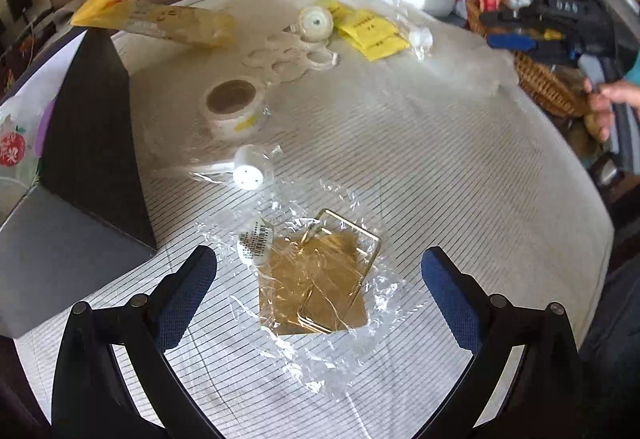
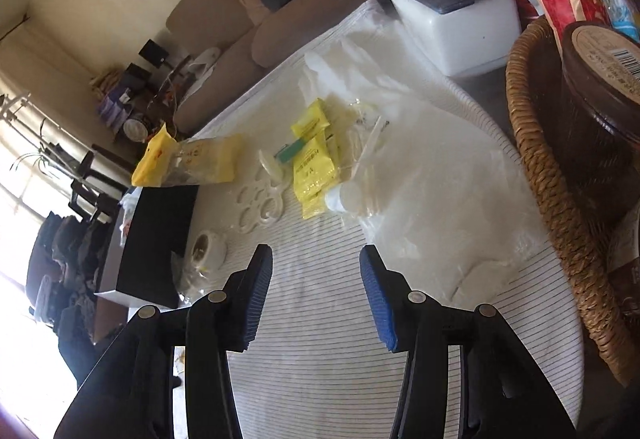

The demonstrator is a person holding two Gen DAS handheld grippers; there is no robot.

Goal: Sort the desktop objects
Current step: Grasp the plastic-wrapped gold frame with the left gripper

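Left gripper (image 1: 319, 289) jaws apart above wrapped gold stand (image 1: 316, 279)

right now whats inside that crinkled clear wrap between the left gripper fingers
The clear wrap holds a flat gold metal piece with a wire frame, and a white barcode label sits at its edge. The piece's underside and anything beneath it are hidden.

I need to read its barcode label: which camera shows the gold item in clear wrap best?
The left wrist view: the gold item in clear wrap lies unobstructed ahead of the left gripper. The right wrist view does not show it.
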